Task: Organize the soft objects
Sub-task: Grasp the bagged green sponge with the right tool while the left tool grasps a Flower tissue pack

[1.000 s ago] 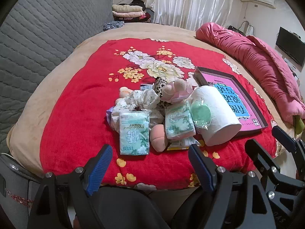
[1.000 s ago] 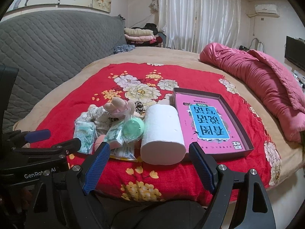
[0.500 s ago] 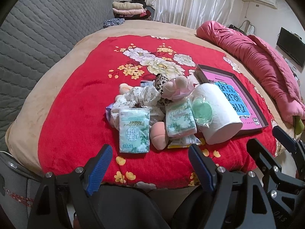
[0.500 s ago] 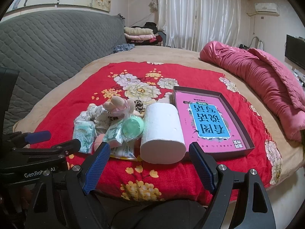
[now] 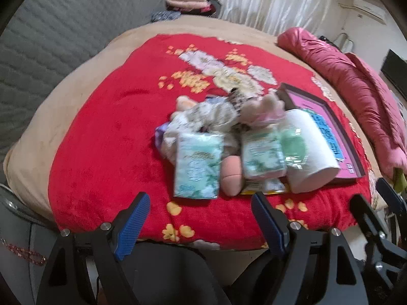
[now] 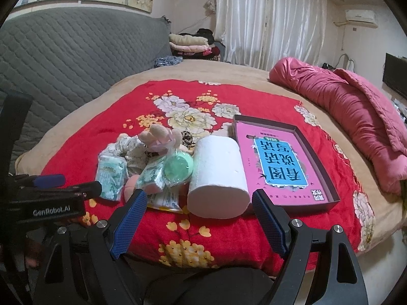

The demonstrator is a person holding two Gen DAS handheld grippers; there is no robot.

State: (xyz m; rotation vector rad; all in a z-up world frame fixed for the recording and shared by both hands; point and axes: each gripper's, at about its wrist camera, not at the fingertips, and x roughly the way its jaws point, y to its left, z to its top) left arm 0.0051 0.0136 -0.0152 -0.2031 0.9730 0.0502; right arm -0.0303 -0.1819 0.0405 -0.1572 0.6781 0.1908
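Observation:
A pile of soft things lies on a red flowered blanket [image 5: 101,137]: a white paper roll [image 6: 217,175], two green tissue packs [image 5: 197,166] [image 5: 262,155], a peach sponge [image 5: 230,175], a green puff in plastic [image 6: 178,167], a pink plush [image 6: 159,137] and a flowered cloth [image 5: 203,117]. A shallow pink box [image 6: 278,162] lies right of the roll. My left gripper [image 5: 198,216] is open and empty, near the blanket's front edge. My right gripper [image 6: 197,208] is open and empty, just in front of the roll.
A rolled pink quilt [image 6: 351,106] lies along the bed's right side. A grey quilted headboard [image 6: 63,58] stands at the left. Folded clothes [image 6: 190,44] are stacked beyond the bed. The left gripper's body [image 6: 51,203] shows at the right view's left edge.
The left gripper has moved forward toward the pile, and its view is now blurred. The right gripper has barely moved.

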